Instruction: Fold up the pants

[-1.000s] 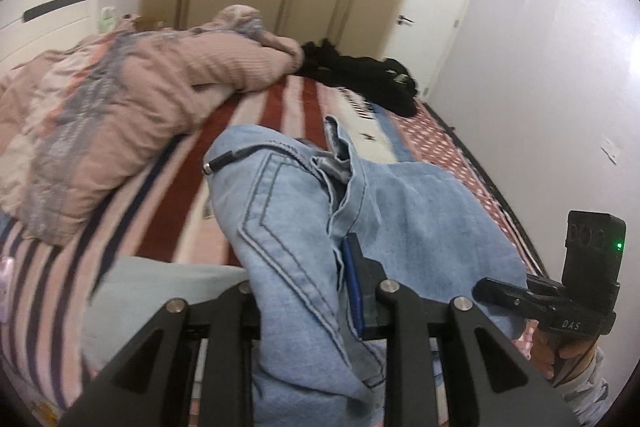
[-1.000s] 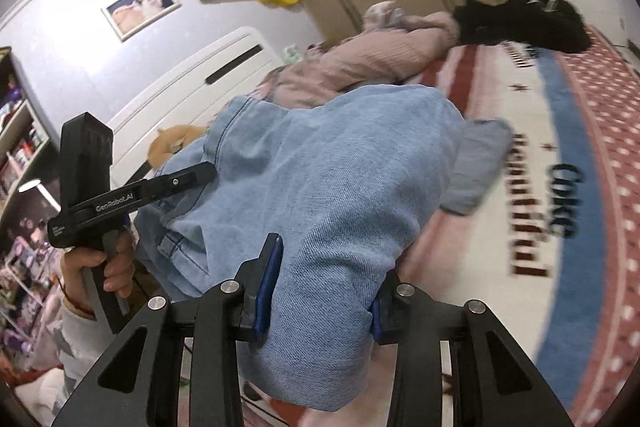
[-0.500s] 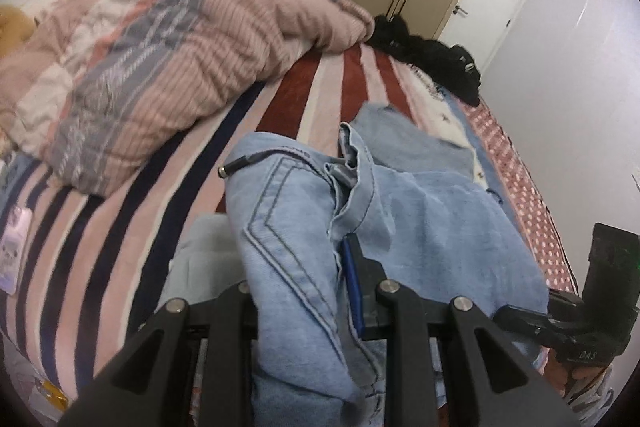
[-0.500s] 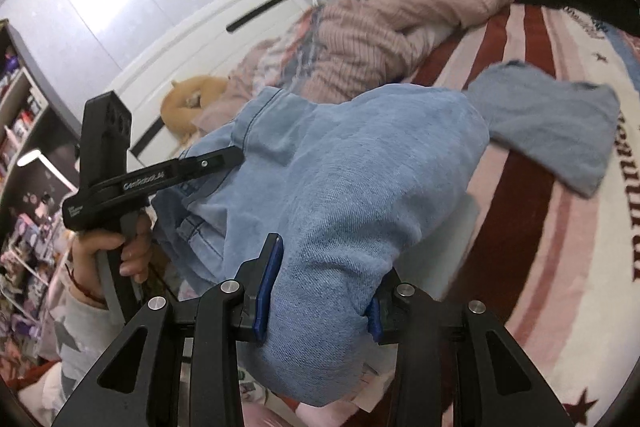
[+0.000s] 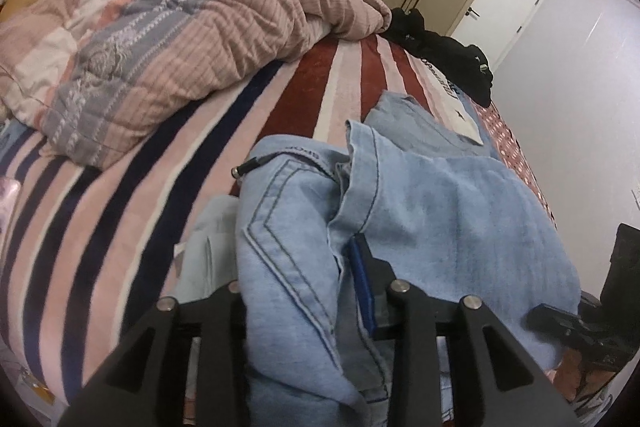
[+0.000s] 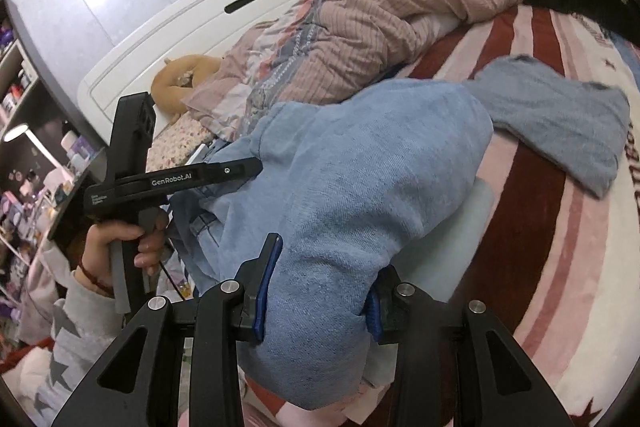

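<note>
The light blue denim pants (image 5: 440, 211) have dark stitching lines. The bed blanket (image 5: 120, 211) has pink, white, navy and dark red stripes. The rumpled quilt (image 5: 168, 27) is dusty pink with grey bands. The black tongs (image 6: 316, 291) carry blue pads (image 6: 266, 287).

left tool (image 5: 316, 291) finger hidden by jeans (image 5: 440, 211)

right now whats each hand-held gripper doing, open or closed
Left hand-held gripper: closed on the jeans, at the waistband end.
Right hand-held gripper: closed on a bunched part of the jeans.
</note>
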Demonstrator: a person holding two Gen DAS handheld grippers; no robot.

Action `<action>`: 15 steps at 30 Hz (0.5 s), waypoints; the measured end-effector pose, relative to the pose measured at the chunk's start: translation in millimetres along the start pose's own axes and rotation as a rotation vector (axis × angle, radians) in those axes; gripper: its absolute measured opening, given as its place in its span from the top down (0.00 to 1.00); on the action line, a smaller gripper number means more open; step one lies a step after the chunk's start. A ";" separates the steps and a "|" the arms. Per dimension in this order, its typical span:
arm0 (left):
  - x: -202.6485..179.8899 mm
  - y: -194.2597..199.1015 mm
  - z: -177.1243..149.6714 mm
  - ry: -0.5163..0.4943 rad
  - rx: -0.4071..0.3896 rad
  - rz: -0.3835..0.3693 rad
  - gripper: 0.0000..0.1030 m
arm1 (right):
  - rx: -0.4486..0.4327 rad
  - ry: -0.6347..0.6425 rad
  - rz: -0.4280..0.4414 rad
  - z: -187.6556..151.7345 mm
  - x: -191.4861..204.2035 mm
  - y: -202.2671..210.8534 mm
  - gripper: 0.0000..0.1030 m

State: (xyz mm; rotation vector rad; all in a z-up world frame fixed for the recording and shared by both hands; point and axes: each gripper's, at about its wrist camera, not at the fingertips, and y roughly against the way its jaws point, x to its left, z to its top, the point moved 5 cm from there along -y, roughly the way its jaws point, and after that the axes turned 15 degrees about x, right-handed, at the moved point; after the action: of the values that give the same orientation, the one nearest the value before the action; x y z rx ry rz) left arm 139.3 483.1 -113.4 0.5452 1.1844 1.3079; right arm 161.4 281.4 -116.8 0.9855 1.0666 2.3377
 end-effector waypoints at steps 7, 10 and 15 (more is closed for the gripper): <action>20.0 -8.8 5.0 0.059 0.014 0.027 0.71 | 0.039 0.011 -0.001 3.7 8.8 -16.5 0.70; 24.9 -16.6 1.2 0.077 0.007 0.028 0.64 | 0.042 -0.017 0.014 -0.8 -5.3 -23.4 0.69; 28.9 -16.9 -2.2 0.097 0.003 0.060 0.47 | 0.069 -0.090 0.076 -7.9 -30.2 -32.7 0.56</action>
State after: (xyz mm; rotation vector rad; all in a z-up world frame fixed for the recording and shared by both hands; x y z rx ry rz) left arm 140.2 504.9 -138.9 0.5280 1.2578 1.3967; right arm 177.9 280.4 -158.8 1.1640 1.0998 2.3055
